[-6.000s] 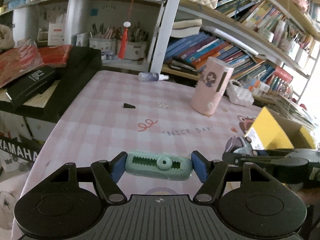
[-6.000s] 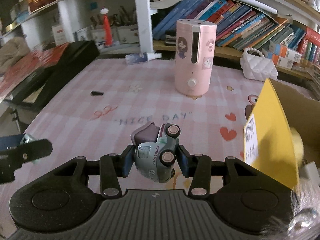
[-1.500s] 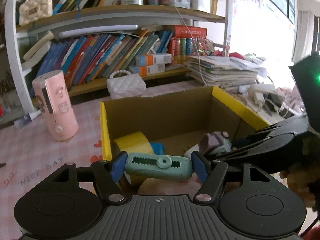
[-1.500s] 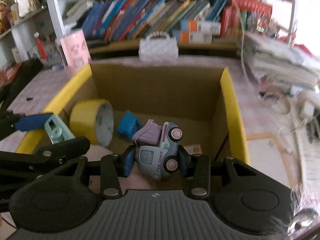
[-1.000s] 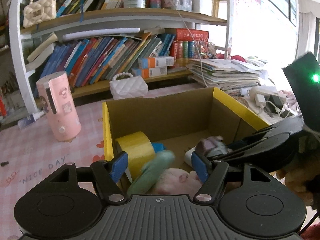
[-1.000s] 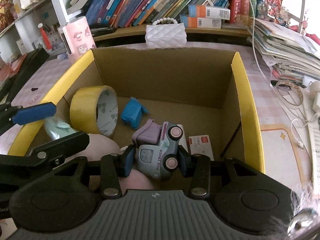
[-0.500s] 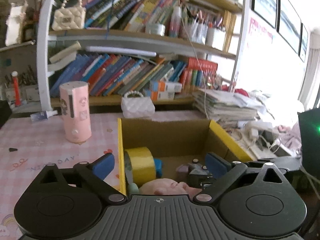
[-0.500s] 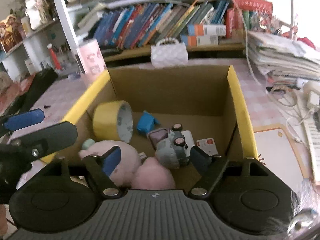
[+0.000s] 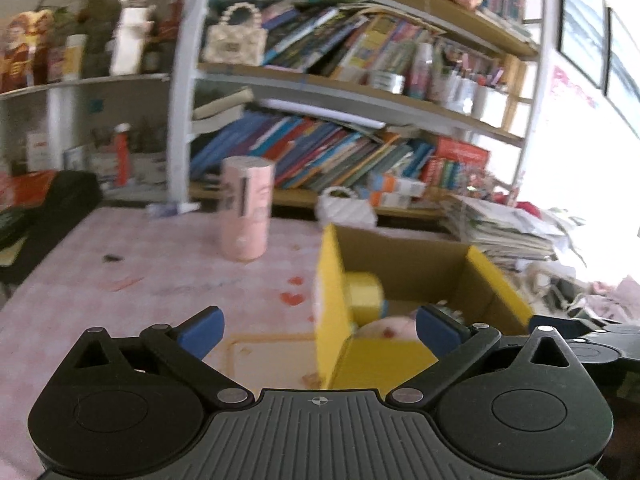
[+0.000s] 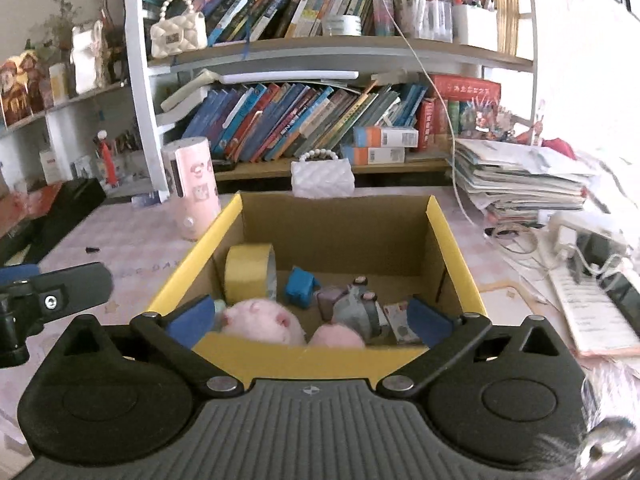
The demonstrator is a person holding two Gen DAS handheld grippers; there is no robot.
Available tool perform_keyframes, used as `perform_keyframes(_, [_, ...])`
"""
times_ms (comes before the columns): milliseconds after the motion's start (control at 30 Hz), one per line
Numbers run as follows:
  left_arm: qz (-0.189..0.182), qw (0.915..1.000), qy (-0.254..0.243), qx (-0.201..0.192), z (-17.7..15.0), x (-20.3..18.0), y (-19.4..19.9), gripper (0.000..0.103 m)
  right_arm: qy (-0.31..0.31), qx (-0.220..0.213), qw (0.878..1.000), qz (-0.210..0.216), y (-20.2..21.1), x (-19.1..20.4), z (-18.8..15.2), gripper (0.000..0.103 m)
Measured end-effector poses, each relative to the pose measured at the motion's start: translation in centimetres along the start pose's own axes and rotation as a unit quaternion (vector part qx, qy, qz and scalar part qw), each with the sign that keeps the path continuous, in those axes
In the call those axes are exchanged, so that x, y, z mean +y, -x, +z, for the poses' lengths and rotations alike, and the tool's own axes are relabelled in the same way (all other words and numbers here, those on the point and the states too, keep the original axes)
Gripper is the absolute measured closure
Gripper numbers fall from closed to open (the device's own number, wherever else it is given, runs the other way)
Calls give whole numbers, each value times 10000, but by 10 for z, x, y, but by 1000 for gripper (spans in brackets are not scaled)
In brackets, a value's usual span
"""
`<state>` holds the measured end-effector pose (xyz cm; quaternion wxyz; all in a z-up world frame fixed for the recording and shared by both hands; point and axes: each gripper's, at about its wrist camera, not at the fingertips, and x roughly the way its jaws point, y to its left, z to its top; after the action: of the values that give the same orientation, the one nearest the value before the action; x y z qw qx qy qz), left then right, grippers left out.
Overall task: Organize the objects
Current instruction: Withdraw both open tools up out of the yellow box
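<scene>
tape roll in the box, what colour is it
Yellow; the tape roll shows best in the right wrist view, standing in the box.

Left gripper (image 9: 318, 328) pointed forward and somewhat down, blue-padded fingers (image 9: 202, 328) spread wide, jaws opening, nothing between the pads. Right gripper (image 10: 310, 322) likewise tilted downward, blue fingers (image 10: 428, 322) splayed far apart, jaws opening, nothing gripped. Seen from the right wrist, one left finger reaching in at the left edge; seen from the left wrist, part of the right gripper at the right edge.
</scene>
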<state>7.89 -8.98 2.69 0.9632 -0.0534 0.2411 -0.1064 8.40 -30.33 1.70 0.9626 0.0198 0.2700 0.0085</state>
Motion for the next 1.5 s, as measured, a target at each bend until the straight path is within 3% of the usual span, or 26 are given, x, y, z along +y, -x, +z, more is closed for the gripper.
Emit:
perform_keyframes(200, [548,9983,71,160,-15,22,28,0,145,223,9996,-26,19,32,-19,0])
perform_keyframes(500, [963,9947,105,344,-35,47,64,0,326,414,9985,143,47,79,-43,0])
perform_keyframes(900, [1480,9872,-1,602,-58,63,82,0,301,574,9977,-217,60,114,-68,0])
perform_keyframes(1500, [1456,9877,-138,558,-65,58,87,0,128,541,9973,-485,70,113,-81,0])
